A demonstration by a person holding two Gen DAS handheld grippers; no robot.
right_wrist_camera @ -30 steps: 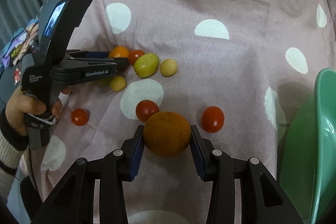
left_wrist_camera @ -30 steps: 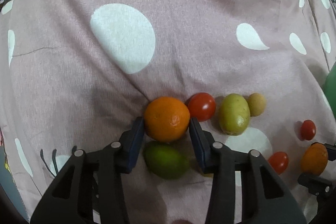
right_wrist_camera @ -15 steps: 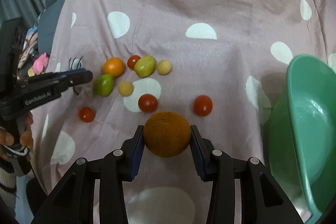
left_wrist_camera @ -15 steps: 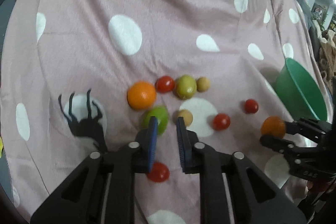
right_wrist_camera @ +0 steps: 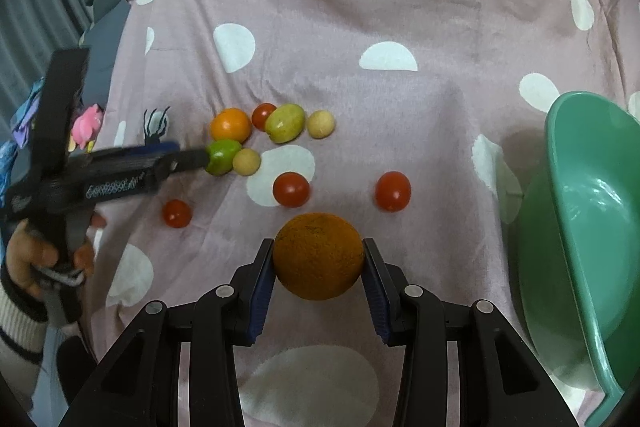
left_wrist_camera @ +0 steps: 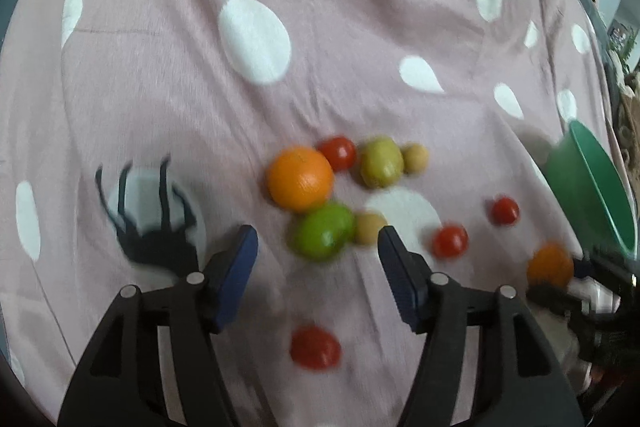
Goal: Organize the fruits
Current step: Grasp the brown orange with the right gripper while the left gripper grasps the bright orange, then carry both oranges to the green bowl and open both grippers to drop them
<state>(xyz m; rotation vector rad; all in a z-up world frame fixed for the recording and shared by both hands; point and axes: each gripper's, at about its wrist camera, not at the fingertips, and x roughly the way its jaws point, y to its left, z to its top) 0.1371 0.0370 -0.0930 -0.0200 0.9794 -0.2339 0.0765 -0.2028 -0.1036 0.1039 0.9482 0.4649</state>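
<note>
Green bowl (right_wrist_camera: 592, 227) looks empty; right gripper (right_wrist_camera: 319, 277) clamps an orange (right_wrist_camera: 319, 255), left gripper (left_wrist_camera: 318, 267) spreads empty-jawed just short of the lime (left_wrist_camera: 322, 231); nine fruits remain.

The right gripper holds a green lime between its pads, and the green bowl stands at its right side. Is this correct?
Not quite. The right gripper holds a dark orange between its pads, not a green lime; the right wrist view shows this plainly. The lime lies on the spotted cloth near the left gripper, whose jaws are opening. The green bowl does stand at the right side.
</note>
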